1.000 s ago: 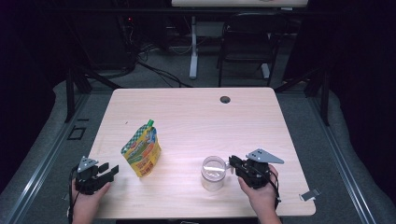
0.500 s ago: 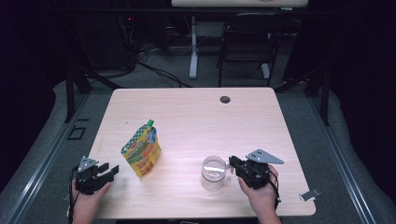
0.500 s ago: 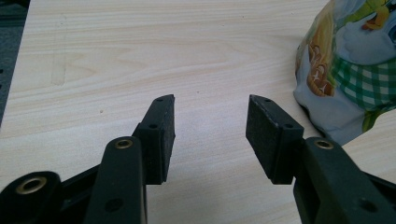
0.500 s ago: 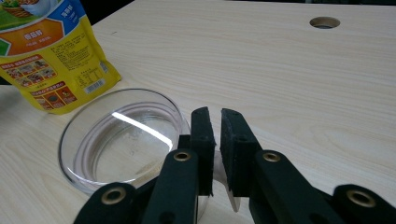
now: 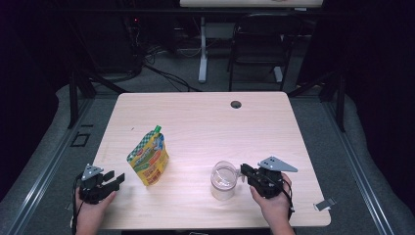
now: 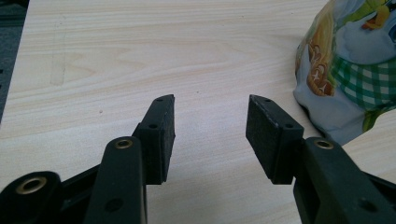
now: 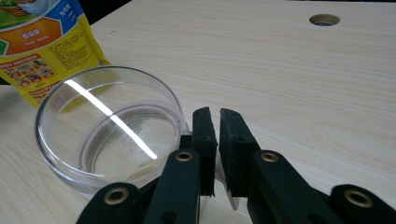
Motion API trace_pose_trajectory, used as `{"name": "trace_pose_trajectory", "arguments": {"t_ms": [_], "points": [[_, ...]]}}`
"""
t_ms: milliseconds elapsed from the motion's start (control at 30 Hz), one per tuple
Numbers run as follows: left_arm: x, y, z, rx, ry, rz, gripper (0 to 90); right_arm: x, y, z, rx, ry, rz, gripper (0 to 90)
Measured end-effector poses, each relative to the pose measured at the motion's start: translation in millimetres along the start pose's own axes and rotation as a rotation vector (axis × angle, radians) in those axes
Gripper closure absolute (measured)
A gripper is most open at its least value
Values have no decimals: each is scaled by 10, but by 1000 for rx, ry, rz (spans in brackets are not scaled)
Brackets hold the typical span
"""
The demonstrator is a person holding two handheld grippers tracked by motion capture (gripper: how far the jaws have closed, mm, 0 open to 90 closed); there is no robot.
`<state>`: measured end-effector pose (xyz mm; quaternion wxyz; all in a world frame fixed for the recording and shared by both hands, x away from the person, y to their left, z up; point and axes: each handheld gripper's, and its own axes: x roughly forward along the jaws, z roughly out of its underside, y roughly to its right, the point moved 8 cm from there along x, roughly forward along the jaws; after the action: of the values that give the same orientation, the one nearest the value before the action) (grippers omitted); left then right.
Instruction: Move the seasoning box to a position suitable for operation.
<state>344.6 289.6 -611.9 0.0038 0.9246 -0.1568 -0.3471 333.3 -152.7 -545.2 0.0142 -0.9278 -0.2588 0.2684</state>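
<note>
While the clear glass cup (image 7: 109,128) stands just left of the right gripper (image 7: 218,119), its jaws have been closing and pinch the cup's handle. Off beyond the cup stands the spouted pouch (image 5: 148,157), just right of the left gripper (image 6: 210,126), spread and empty. Gripping step, I'd say; next comes lifting the cup level.

My counter (image 5: 205,122) is light wood with a small round hole (image 5: 236,104) near its far edge. A bright pouch (image 5: 148,157) with a green cap stands on it, to the near left. A clear glass cup (image 5: 223,179) stands on it to the near right, well apart from the pouch. The far half of the wood is bare.
</note>
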Motion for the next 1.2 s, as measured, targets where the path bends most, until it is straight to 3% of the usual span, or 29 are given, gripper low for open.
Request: {"name": "trace_pose_trajectory", "arguments": {"t_ms": [1200], "points": [[8, 6, -1, 5, -3, -1, 520, 7, 12, 12, 15, 3, -6, 869]]}}
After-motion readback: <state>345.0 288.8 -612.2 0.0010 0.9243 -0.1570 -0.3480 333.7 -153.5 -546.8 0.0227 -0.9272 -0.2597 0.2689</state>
